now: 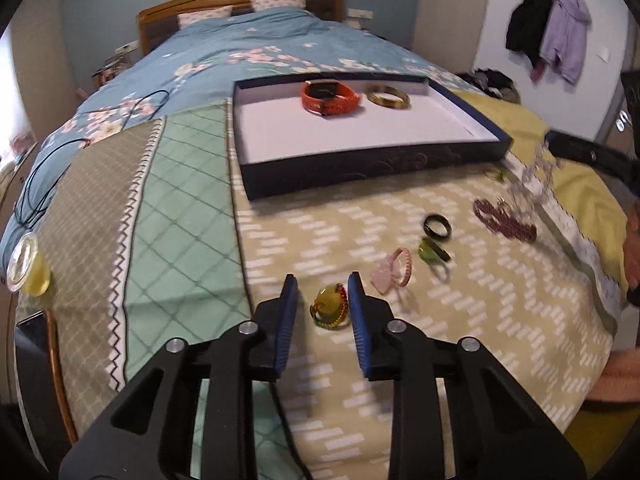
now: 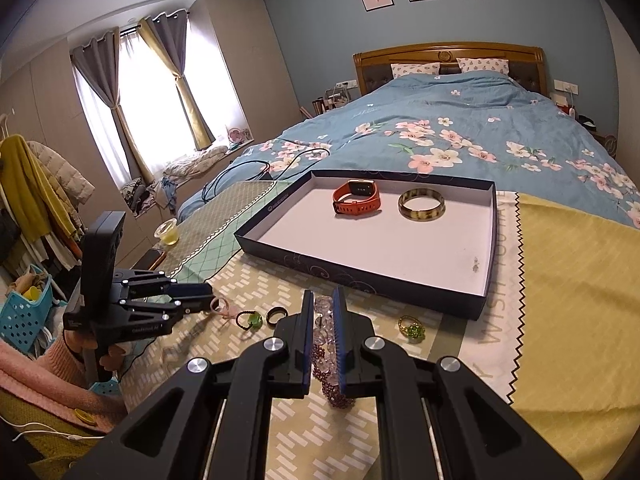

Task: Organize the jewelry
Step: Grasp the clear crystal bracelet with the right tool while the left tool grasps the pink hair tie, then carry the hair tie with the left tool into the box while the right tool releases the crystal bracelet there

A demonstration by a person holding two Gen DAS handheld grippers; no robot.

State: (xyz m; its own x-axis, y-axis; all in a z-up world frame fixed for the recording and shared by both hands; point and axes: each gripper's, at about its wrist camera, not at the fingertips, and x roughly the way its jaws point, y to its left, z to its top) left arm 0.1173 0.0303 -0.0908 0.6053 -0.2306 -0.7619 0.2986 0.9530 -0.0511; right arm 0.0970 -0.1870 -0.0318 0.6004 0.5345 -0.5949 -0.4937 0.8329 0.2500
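Right tongs (image 2: 322, 302) pinching clear bead bracelet (image 2: 325, 320), maroon bead strand (image 2: 334, 394) beneath

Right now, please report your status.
Left gripper open around amber ring. Right gripper shut on clear bead bracelet. Tray holds watch, bangle.

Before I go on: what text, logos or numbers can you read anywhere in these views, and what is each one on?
"WISH": printed sideways on the white cloth beside the tray; the remaining letters are uncertain.
Left gripper: white brand lettering on its body, too blurred to read.
Tray: round logo and small print on the rim, too small.
Orange watch: screen marks, illegible.
Right gripper and the bead bracelet in its jaws: none.
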